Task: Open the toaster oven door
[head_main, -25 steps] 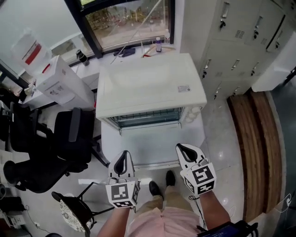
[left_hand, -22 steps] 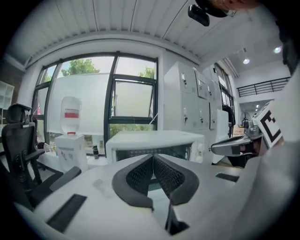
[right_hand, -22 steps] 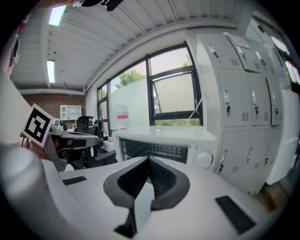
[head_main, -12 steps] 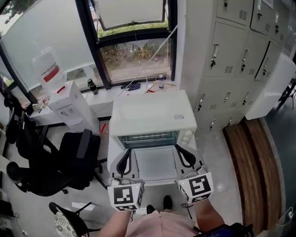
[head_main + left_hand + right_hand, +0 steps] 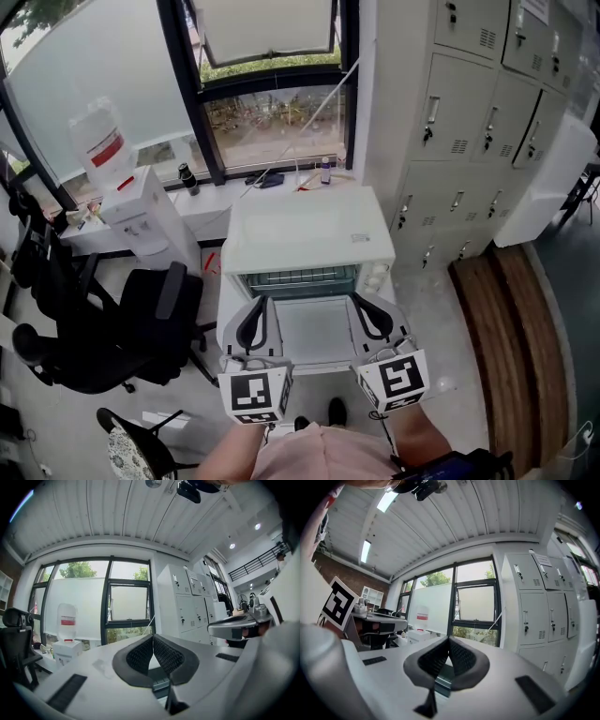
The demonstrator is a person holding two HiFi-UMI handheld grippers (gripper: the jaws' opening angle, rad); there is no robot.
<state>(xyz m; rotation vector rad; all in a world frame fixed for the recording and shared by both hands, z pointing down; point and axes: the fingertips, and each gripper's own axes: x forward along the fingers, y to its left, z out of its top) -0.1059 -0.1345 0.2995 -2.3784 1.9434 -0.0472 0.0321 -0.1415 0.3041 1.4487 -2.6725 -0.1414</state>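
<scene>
Toaster oven door lies open, wire rack showing; your left gripper and right gripper hover over its side edges, fingers clenched on nothing.

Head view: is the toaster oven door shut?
No: the door lies folded down in front of the toaster oven, leaving the wire rack inside exposed.

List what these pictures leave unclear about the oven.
- Oven inside: head view, its own top hides everything behind the rack front.
- Label on its top: head view, too small to read.
- Oven front: gripper views, the bodies of the left tool and right tool cover most of it.
</scene>
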